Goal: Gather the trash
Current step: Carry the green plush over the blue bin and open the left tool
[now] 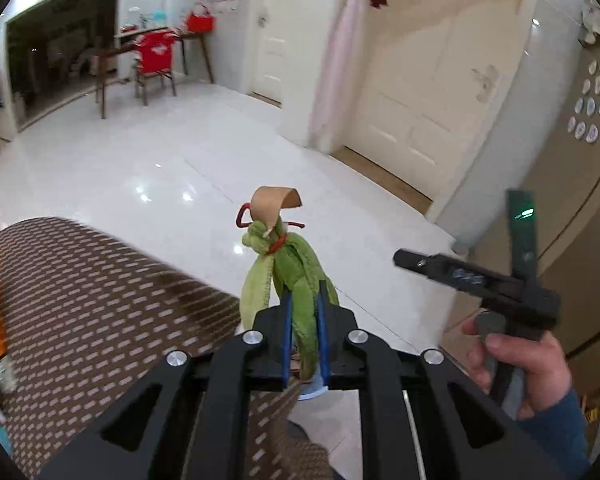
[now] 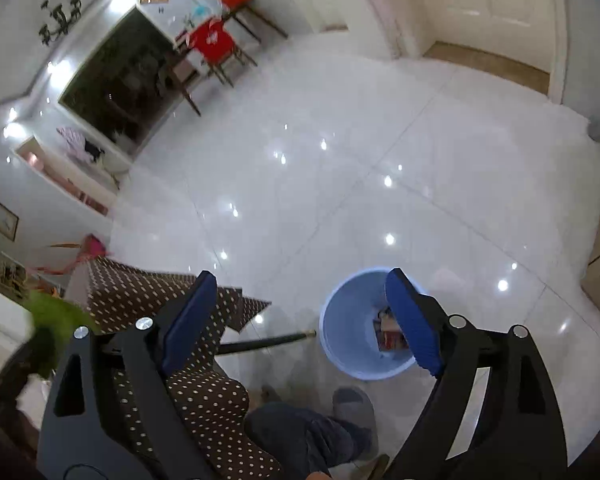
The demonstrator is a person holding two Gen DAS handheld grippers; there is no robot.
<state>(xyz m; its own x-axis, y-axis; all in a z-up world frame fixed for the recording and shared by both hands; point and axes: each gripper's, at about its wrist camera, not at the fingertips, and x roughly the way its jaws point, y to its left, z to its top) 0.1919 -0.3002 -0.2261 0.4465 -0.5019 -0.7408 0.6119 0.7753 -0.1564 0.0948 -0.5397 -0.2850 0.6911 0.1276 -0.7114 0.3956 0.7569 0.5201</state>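
Between the left tongs (image 1: 303, 334), clamped: the wilted greens (image 1: 290, 276).

Green wilted leaves (image 1: 296, 276) bound by a red band (image 1: 278, 245), tan paper strip (image 1: 274, 202), blue-padded black tongs (image 1: 304, 336), brown white-dotted cloth (image 2: 204, 396), pale blue bin (image 2: 352, 322), glossy white floor (image 2: 340, 160), far red chair (image 1: 156, 52)
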